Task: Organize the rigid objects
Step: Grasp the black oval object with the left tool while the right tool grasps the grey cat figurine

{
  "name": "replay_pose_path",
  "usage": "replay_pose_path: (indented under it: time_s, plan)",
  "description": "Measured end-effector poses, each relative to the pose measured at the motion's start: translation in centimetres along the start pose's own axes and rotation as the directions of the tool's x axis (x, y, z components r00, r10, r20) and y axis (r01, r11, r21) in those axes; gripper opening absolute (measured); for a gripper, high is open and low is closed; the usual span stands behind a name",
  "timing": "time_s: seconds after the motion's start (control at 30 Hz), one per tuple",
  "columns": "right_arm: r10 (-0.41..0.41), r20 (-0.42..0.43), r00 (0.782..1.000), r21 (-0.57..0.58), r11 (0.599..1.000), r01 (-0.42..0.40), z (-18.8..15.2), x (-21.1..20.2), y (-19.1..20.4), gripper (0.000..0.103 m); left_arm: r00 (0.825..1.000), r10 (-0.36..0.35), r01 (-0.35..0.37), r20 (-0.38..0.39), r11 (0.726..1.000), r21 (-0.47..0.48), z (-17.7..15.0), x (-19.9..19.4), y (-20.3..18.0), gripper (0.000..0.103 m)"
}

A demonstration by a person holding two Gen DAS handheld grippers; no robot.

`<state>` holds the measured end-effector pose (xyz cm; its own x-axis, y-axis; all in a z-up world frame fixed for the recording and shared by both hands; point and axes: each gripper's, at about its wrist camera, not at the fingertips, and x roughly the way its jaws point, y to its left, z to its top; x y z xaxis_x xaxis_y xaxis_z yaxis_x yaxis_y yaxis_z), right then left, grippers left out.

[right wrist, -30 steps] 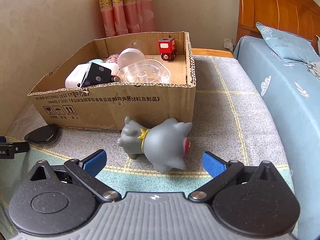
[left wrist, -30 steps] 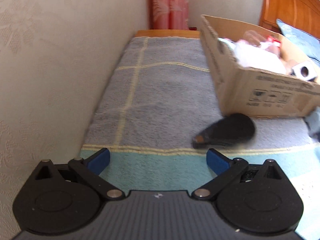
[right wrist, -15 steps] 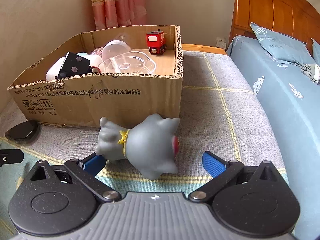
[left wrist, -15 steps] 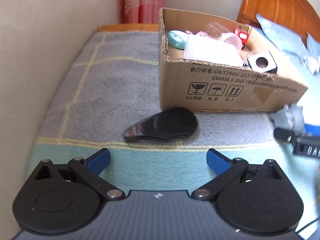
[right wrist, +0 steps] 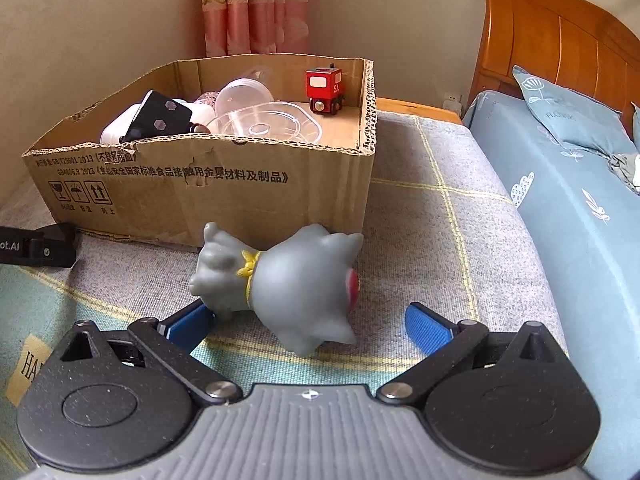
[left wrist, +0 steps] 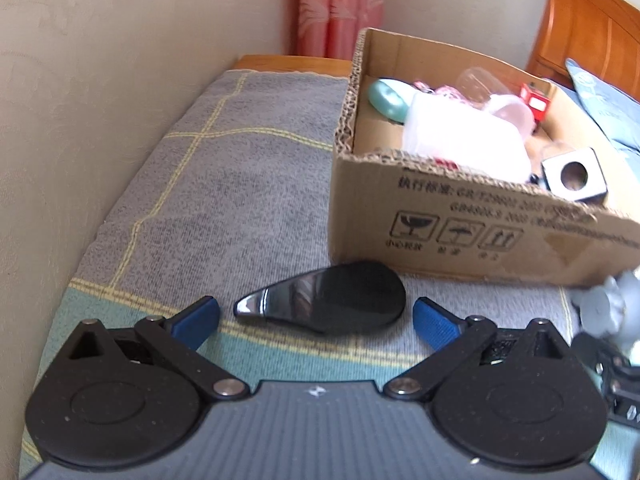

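A flat glossy black teardrop-shaped object (left wrist: 328, 304) lies on the grey towel just in front of the cardboard box (left wrist: 472, 232). My left gripper (left wrist: 316, 318) is open, with the black object between its blue fingertips and just ahead of them. A grey toy figure (right wrist: 288, 280) with a yellow collar lies on its side in front of the box (right wrist: 208, 184); it also shows in the left wrist view (left wrist: 608, 308). My right gripper (right wrist: 308, 322) is open around the figure, its left fingertip touching or nearly touching it.
The box holds a red toy train car (right wrist: 325, 89), clear plastic containers (right wrist: 272, 124), a black cube (right wrist: 158, 118), a white case and a teal item (left wrist: 386, 100). A wall runs along the left. A bed with blue bedding (right wrist: 560, 184) lies to the right.
My left gripper has swung right and moved in on the black object, which now sits between its fingertips. My right gripper has moved forward around the grey figure.
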<state>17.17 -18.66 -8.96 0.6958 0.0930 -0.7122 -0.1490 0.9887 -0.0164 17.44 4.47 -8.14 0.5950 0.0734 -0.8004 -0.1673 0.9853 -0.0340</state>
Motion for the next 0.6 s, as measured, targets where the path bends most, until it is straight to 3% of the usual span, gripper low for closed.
replay_pose_path:
  time_s: [0.17, 0.27, 0.33, 0.47, 0.6]
  plan:
    - [0.003, 0.007, 1.000, -0.003, 1.000, -0.003, 0.0, 0.1, 0.0, 0.103, 0.999, 0.030, -0.030, 0.015, 1.000, -0.004, 0.0, 0.2, -0.4, 0.101]
    - [0.003, 0.008, 1.000, -0.003, 1.000, -0.003, 0.0, 0.2, -0.1, 0.103, 0.999, 0.030, -0.030, 0.031, 0.999, 0.010, 0.0, -0.1, -0.4, 0.094]
    - [0.003, 0.008, 1.000, -0.003, 1.000, -0.003, 0.0, 0.2, -0.1, 0.103, 0.999, 0.013, -0.014, 0.040, 0.999, 0.043, 0.0, -0.4, -0.3, 0.088]
    - [-0.001, 0.005, 1.000, -0.001, 1.000, 0.001, 0.1, 0.1, 0.0, 0.103, 0.998, -0.030, 0.025, 0.048, 0.994, 0.102, -0.5, -0.7, -0.1, 0.088]
    - [0.002, -0.002, 1.000, -0.004, 1.000, -0.002, 0.0, 0.0, 0.0, 0.103, 0.993, -0.109, 0.097, 0.044, 0.973, 0.208, -1.4, -1.5, 0.1, 0.088]
